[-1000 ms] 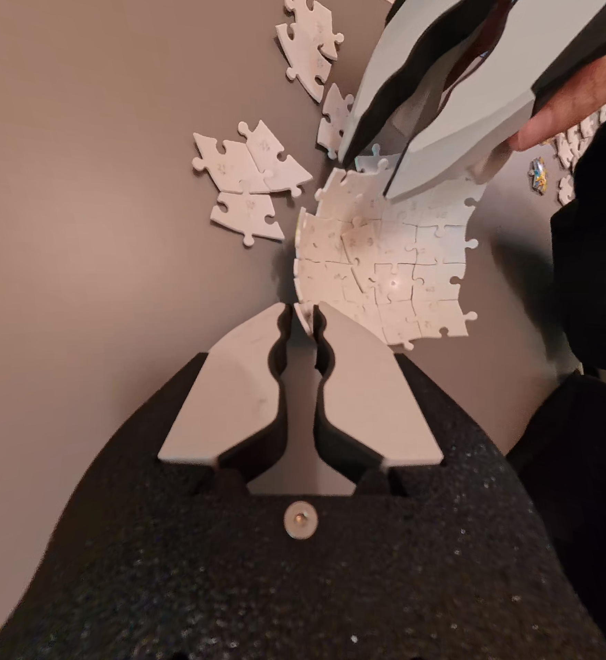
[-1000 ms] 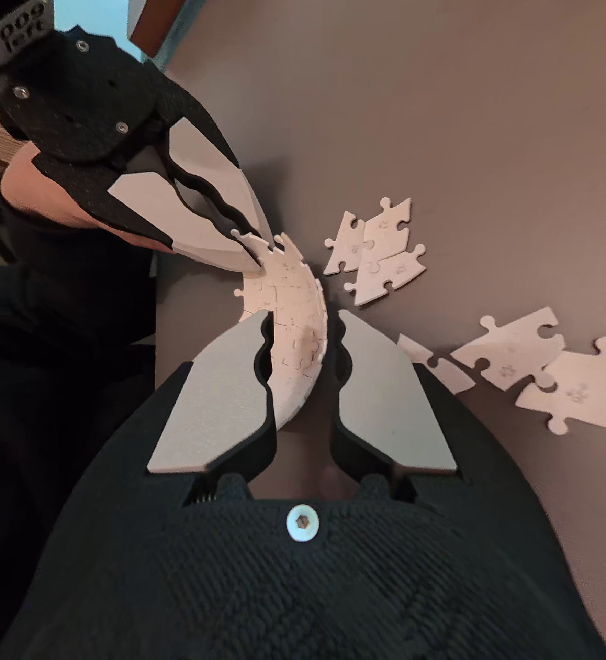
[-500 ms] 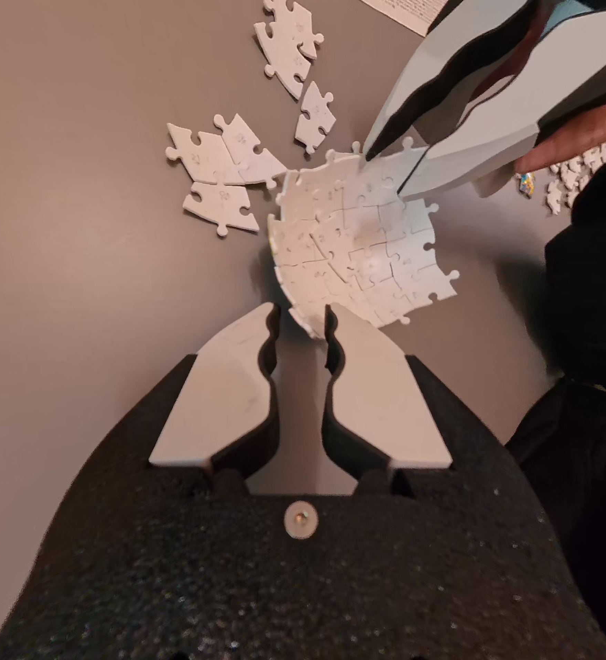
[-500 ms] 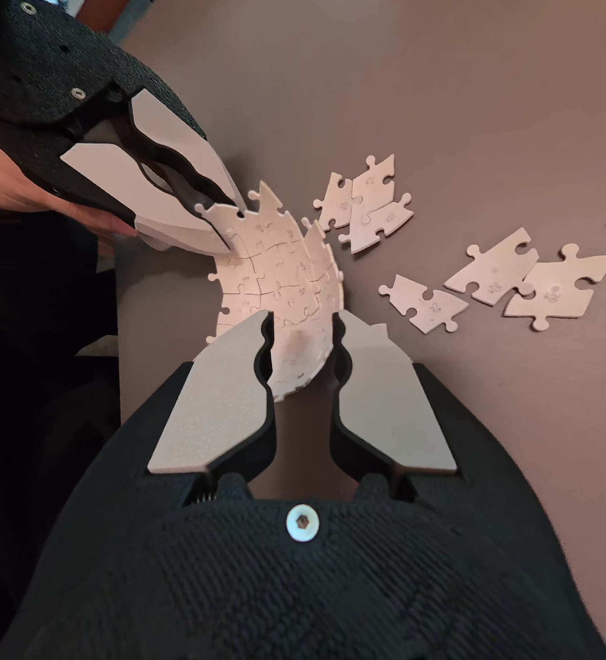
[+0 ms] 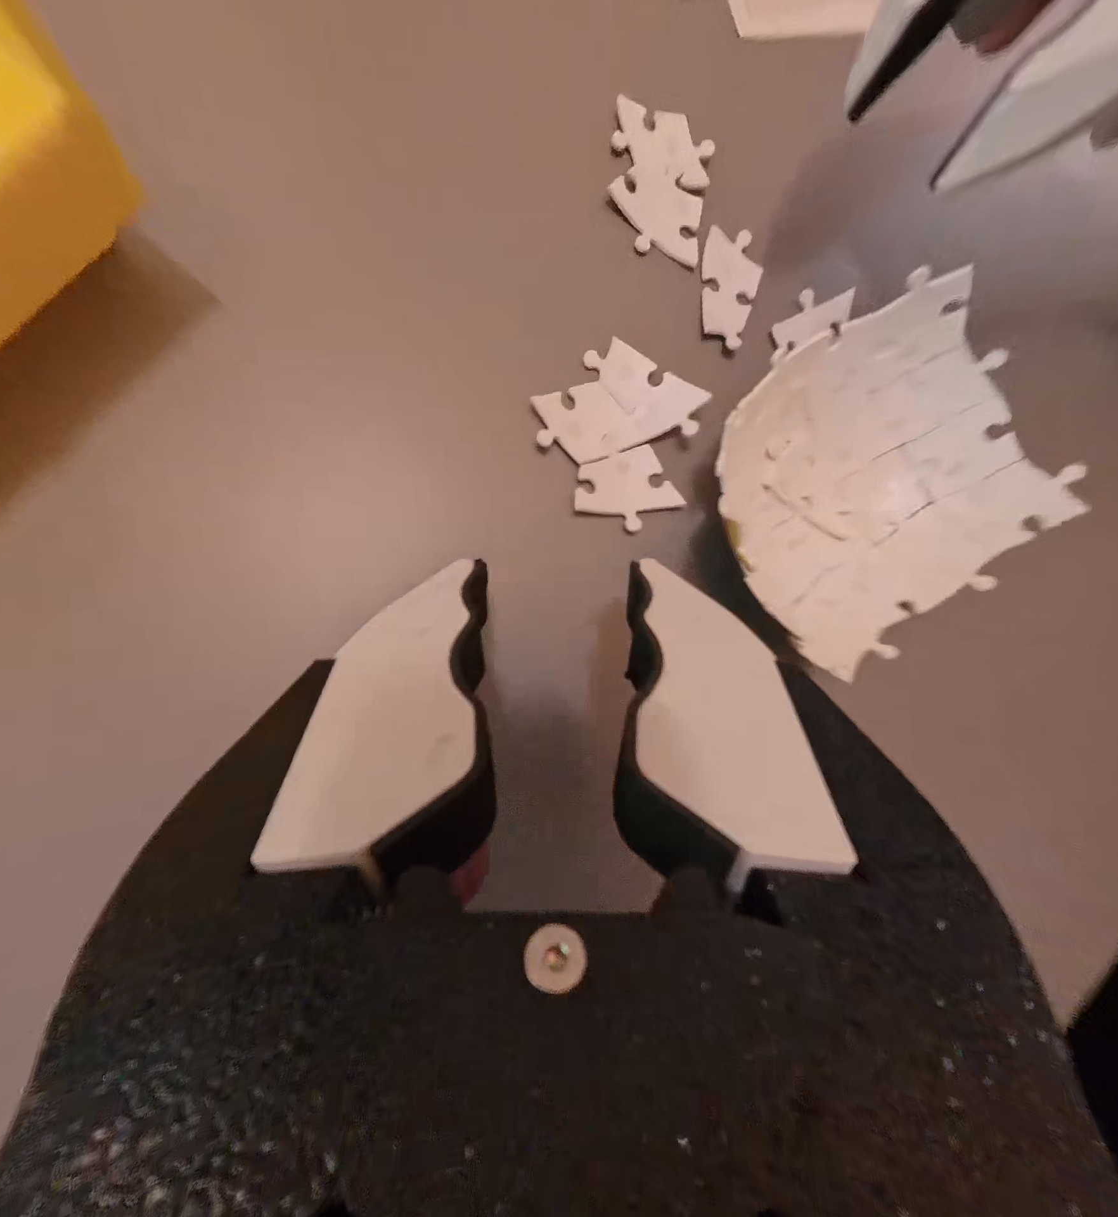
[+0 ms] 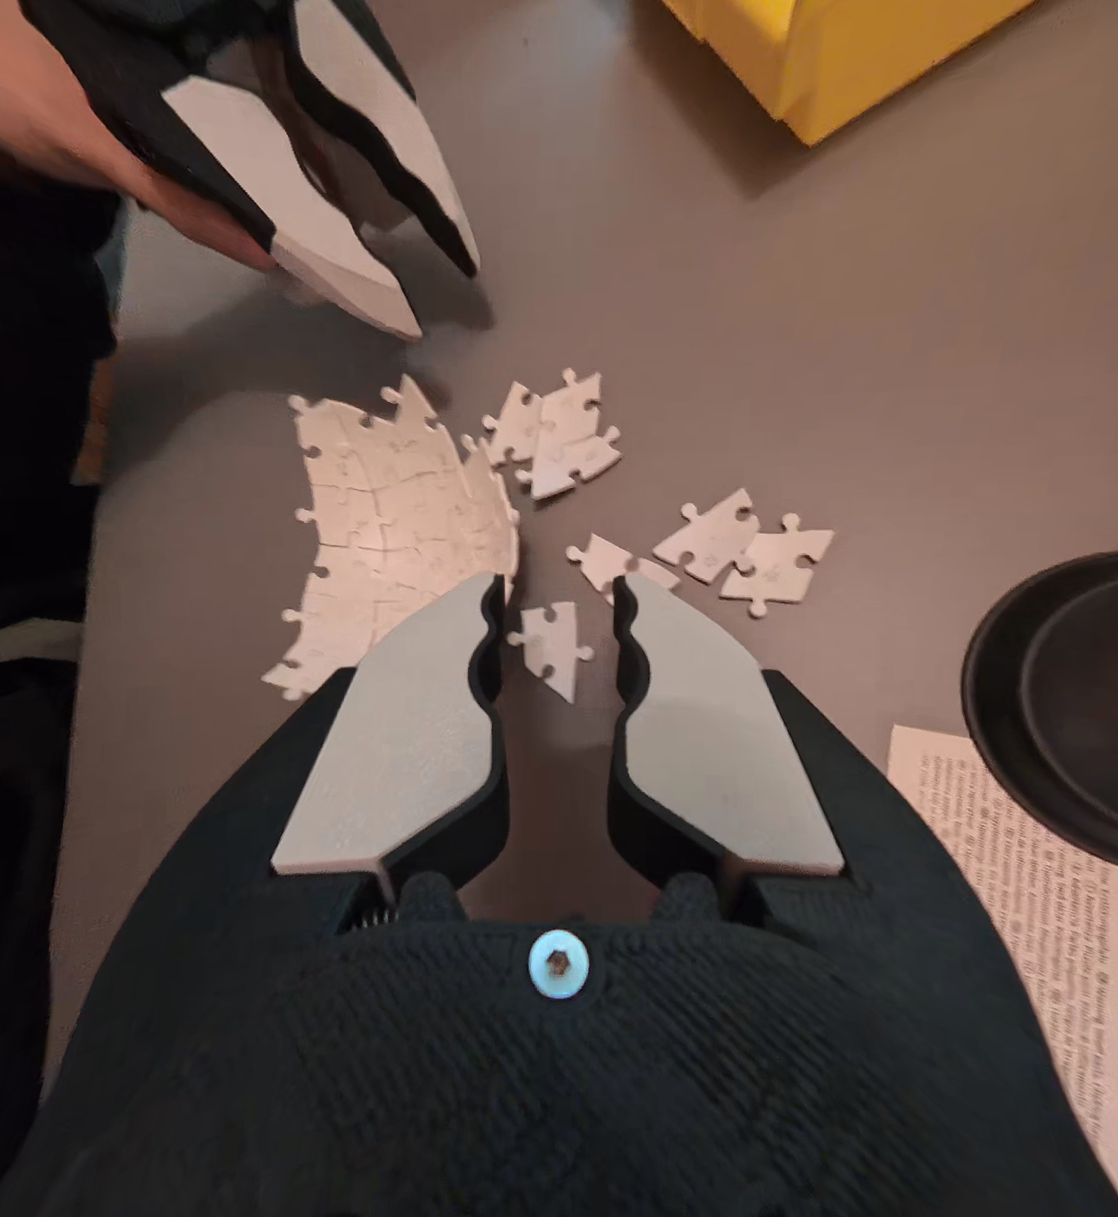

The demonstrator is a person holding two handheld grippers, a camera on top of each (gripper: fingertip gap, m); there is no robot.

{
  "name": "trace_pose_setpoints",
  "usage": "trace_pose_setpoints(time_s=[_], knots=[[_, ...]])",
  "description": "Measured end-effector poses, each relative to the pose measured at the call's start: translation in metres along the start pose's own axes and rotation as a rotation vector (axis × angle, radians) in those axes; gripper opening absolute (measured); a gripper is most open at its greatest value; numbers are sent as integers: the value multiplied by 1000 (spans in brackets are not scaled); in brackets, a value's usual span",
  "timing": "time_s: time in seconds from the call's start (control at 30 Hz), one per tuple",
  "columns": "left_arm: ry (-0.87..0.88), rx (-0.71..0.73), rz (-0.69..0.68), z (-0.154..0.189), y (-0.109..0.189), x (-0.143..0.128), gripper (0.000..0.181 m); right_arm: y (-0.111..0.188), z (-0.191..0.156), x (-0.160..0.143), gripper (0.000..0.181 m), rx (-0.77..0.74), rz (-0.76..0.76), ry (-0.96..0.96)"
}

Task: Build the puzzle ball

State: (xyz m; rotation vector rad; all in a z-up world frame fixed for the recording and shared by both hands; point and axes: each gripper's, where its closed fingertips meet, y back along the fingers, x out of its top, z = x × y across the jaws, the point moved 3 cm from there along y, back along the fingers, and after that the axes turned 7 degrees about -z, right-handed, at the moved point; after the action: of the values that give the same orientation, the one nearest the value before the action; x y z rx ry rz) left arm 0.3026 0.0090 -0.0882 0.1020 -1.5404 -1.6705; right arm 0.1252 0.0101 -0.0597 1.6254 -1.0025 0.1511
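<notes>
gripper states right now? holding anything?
Left gripper: open, empty, nothing between the fingers.
Right gripper: open, empty, hovering above a loose puzzle piece; the curved assembled section lies free on the table.

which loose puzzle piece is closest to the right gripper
The single piece lying alone between the right gripper jaws; the other loose pieces sit in clusters beyond its tips.

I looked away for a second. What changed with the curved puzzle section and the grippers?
Both grippers let go: the left gripper and right gripper opened and backed away, leaving the curved puzzle section on the table. The loose pieces stayed put.
</notes>
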Motion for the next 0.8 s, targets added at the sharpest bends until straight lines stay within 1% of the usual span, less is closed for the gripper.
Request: trace_pose_setpoints(time_s=[0.07, 0.13, 0.27, 0.43, 0.5, 0.6, 0.67, 0.8], knots=[[-128, -15, 16, 4, -11, 4, 49, -7, 8, -3, 31, -1, -37, -1], [-231, -40, 18, 12, -22, 3, 49, -16, 12, -2, 31, 29, -47, 0], [-320, 2, 20, 13, -37, 0, 51, -35, 20, 0, 28, 86, -86, -21], [-345, 43, 23, 11, -40, 3, 47, -55, 25, 12, 28, 145, -130, -14], [-359, 67, 26, 10, -40, 3, 44, -63, 23, 18, 28, 187, -144, -11], [-333, 64, 23, 11, -40, 4, 45, -71, 19, 21, 27, 223, -182, 3], [-307, 50, 27, 12, -41, 5, 46, -74, 19, 23, 26, 234, -197, -31], [-316, 76, 28, 9, -41, 7, 39, -74, 14, 21, 24, 292, -238, -117]])
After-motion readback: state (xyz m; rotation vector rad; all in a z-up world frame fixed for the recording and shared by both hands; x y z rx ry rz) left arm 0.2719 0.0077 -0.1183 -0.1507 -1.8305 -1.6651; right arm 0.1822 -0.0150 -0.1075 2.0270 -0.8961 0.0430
